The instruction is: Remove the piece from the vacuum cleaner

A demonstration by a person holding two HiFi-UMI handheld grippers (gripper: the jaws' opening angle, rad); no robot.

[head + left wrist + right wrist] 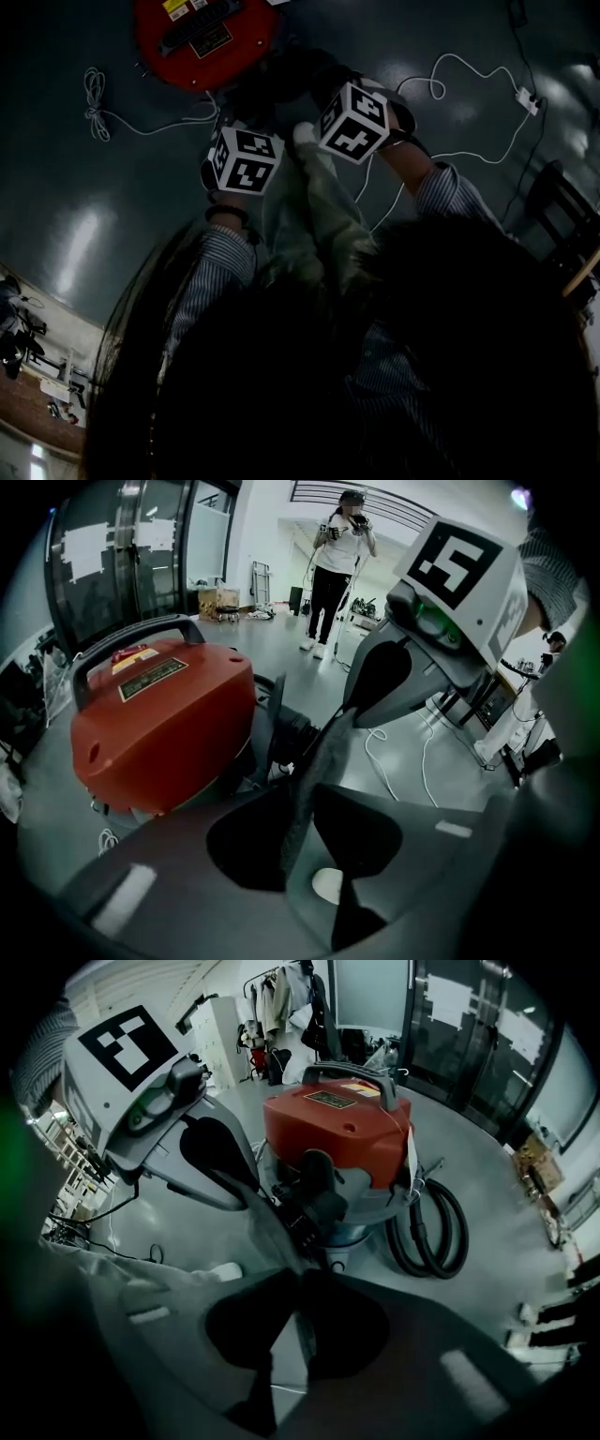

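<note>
Head view looks down on a glossy grey-green floor [112, 206] with white cables [94, 108] lying loose on it. A red vacuum cleaner [202, 37] stands on the floor just beyond both grippers. There is no raised surface; everything rests on the floor.

In the left gripper view, tall glass doors [131, 546] stand behind the vacuum cleaner, ahead and to the left of the gripper. Well ahead, a person [333, 569] in a white top and dark trousers stands on the open floor. In the right gripper view, coats on a rack [281, 1007] hang far ahead to the left. A black hose [436, 1227] lies looped on the floor ahead and to the right, against the vacuum cleaner's base.

The left gripper [302, 794] is clenched on the piece [323, 752], a thin grey sheet that looks like felt. Its jaws are drawn in until only the sheet's thickness parts them. From there the sheet rises up and to the right toward the other gripper.

The right gripper [298, 1277] is likewise clamped on the same sheet, its jaws nearly together with the sheet's edge pinched between them. The sheet runs up and to the left from its jaws toward the left gripper.

The piece is held off the floor between the two grippers, directly in front of the vacuum cleaner. Whether its far end touches the machine cannot be told.
</note>
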